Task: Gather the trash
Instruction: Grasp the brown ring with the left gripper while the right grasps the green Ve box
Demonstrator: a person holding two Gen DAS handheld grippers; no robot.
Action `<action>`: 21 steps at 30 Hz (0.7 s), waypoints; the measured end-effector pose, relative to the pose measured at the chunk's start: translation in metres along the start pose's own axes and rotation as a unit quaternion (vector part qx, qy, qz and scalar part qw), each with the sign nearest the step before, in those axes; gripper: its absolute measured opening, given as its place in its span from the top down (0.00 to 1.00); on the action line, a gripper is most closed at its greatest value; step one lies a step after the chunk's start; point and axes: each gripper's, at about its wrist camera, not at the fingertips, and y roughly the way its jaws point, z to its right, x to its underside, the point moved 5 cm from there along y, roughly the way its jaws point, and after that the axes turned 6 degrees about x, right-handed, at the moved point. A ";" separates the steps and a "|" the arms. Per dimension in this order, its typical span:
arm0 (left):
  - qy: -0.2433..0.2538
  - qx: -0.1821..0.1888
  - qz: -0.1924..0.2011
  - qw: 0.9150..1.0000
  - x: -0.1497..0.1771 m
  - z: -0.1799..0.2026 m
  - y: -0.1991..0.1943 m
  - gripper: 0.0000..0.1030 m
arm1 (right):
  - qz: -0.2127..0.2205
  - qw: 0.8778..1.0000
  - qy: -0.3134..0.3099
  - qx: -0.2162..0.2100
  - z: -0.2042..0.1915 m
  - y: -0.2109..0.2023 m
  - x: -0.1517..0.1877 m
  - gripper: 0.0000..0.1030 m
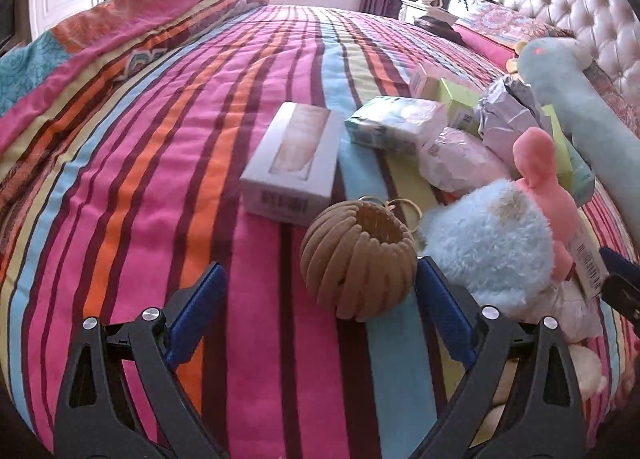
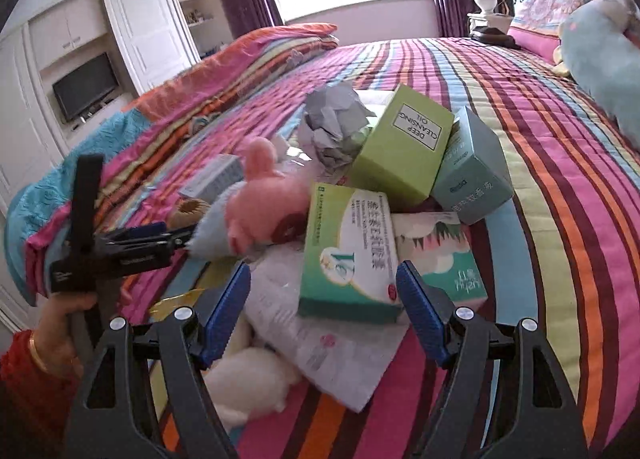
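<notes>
Trash collection on a striped bed (image 1: 160, 163): early stage, nothing gripped.
Empty boxes, crumpled paper (image 2: 336, 127) and wrappers lie heaped among plush toys; apparently all remains to gather. Right tongs (image 2: 322, 305) gape wide, empty, the green-and-white box (image 2: 348, 255) lying just ahead between the tips. Left tongs (image 1: 320, 287) likewise gape, empty, beside a ribbed brown ball (image 1: 356, 259).

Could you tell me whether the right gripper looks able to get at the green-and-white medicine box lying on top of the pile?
Probably yes: the right gripper is open, and the green-and-white medicine box lies uncovered on top of the pile, just ahead of its blue fingers, with nothing between.
</notes>
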 end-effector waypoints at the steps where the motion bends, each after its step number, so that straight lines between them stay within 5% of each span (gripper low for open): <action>1: 0.005 -0.003 -0.004 1.000 0.000 0.002 0.003 0.10 | -0.003 1.000 0.000 0.000 0.000 0.001 0.000 0.31; 12: 0.009 0.000 -0.021 1.000 0.000 0.001 0.012 0.10 | -0.019 1.000 0.019 -0.011 0.010 0.024 -0.011 0.30; 21: 0.026 -0.014 -0.035 0.999 0.002 0.002 0.018 0.15 | -0.043 0.998 -0.021 0.050 0.003 0.042 -0.017 0.31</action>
